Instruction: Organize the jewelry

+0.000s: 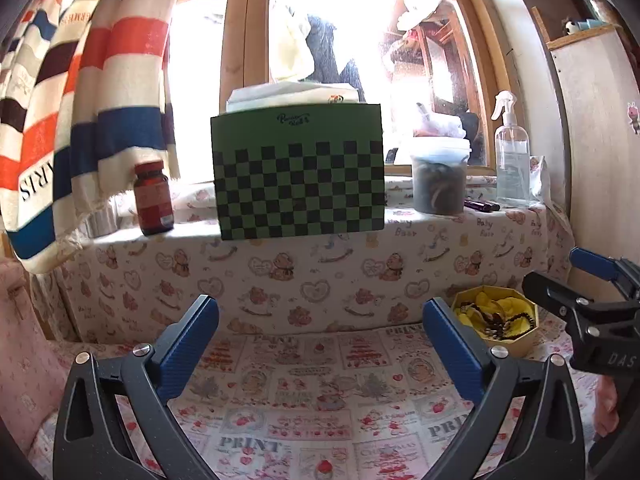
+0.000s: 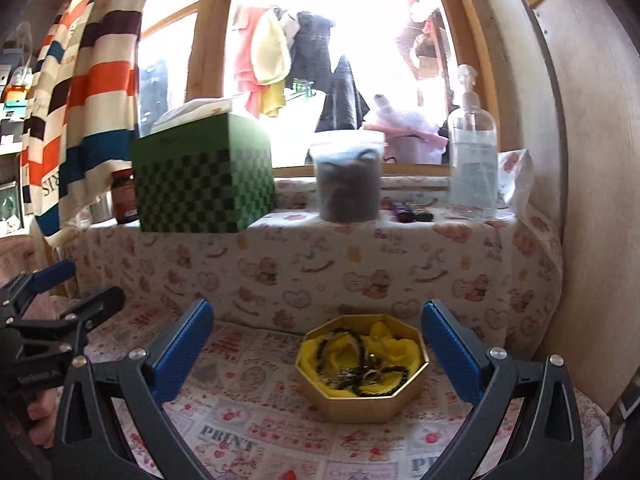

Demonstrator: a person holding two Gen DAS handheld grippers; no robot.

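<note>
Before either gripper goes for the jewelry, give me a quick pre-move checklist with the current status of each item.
1. Right gripper open, holding nothing: ok.
2. Left gripper open, holding nothing: ok.
3. Gold box uncovered, lid off: ok.
4. Box lined up between the right gripper's fingers: ok.
5. Bead strands separate enough to lift one alone: not ok, they look tangled on the yellow lining.
6. A place to sort pieces into: cannot tell, none visible on the patterned cloth.

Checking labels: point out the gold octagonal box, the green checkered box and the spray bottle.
gold octagonal box (image 2: 362, 402), right wrist view, front wall
green checkered box (image 1: 300, 184), left wrist view, front face
spray bottle (image 2: 472, 160), right wrist view, clear body
</note>
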